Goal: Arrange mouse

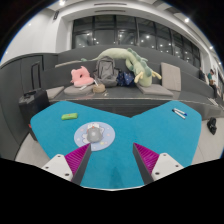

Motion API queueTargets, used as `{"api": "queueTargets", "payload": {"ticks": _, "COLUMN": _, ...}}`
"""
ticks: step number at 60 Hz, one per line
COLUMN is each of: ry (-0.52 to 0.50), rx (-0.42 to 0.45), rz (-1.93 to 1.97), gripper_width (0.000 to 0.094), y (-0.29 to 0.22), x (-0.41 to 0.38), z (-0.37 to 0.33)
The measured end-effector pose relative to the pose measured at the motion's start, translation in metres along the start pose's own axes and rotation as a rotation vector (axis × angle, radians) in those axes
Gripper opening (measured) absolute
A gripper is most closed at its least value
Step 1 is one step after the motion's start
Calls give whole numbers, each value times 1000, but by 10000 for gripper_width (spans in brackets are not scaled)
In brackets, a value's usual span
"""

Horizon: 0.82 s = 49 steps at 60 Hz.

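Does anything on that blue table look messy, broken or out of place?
Nothing stands out. The mouse sits upright on its round grey pad, just ahead of the open jaws of the gripper. No spills or damage show on the table.

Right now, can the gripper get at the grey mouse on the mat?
Probably yes. The grey mouse sits on a pale disc on the teal mat, just ahead of the open gripper, nearer one finger, with nothing between them.
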<state>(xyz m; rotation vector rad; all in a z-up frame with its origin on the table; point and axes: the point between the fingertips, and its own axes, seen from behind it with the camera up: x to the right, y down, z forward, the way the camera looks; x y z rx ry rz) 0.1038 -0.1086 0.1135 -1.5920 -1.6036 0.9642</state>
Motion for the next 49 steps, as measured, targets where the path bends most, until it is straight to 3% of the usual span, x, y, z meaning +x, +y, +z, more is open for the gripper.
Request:
{"api": "queueTargets", "payload": {"ticks": 15, "ry": 64, "rx": 51, "rz": 10, "gripper_width": 852, "y": 18, "x": 56, "z": -109}}
{"api": "queueTargets", "payload": {"ticks": 29, "ry": 106, "rx": 157, "rz": 2, "gripper_width": 853, "y": 8, "x": 83, "z": -180}}
{"api": "queueTargets", "payload": {"ticks": 49, "ry": 91, "rx": 182, "rz": -30, "gripper_width": 846, "y": 13, "x": 78, "z": -206}}
